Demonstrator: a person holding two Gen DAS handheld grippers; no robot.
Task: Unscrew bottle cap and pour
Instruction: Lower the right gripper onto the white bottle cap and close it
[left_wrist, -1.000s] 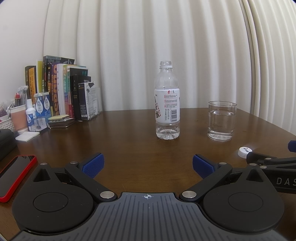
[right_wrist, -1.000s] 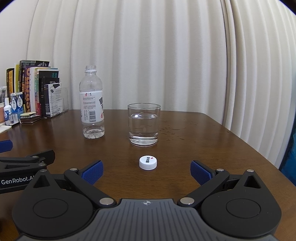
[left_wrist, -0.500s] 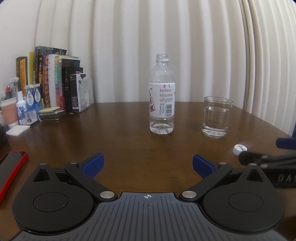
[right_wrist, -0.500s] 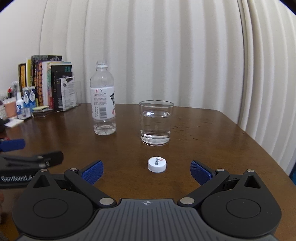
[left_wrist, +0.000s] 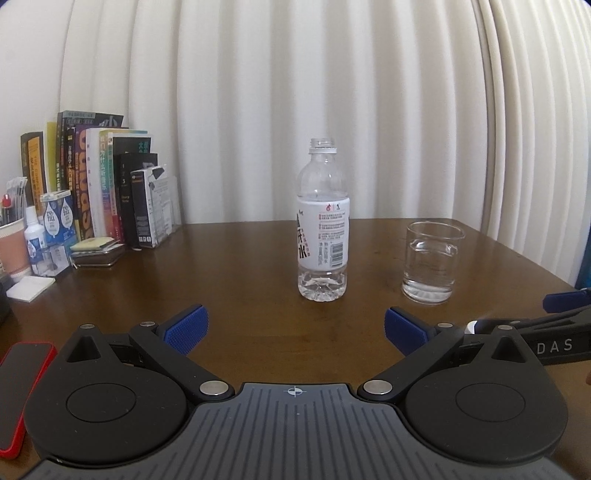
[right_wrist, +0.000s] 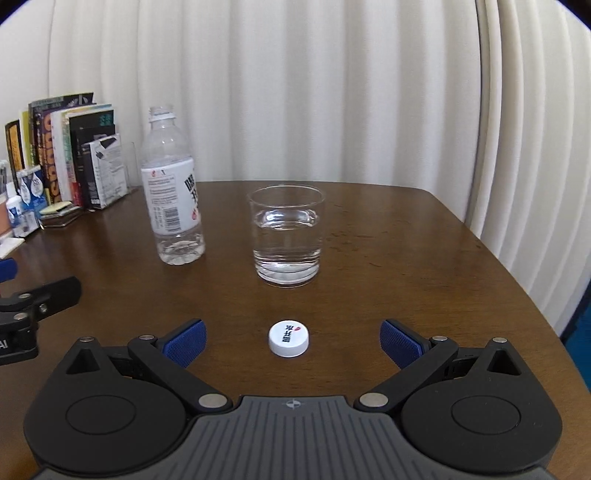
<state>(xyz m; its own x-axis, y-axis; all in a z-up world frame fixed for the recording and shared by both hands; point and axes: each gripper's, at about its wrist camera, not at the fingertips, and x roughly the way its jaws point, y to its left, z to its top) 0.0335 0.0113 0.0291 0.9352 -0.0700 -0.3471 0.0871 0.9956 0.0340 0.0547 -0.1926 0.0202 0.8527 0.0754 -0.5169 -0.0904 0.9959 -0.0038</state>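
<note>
We see the bottle (left_wrist: 323, 225) standing upright and uncapped on the bench (left_wrist: 236, 273), almost drained. Just to the right of the bottle stands the glass (right_wrist: 286, 234), partly filled with water. Nearer us than the bottle, the white cap (right_wrist: 289, 338) lies on the bench. Our left tool (left_wrist: 293, 325) and right tool (right_wrist: 290, 341) both gape wide, gripping nothing.

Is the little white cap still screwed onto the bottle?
No, the cap lies on the table in front of the glass, and the bottle stands open.
</note>
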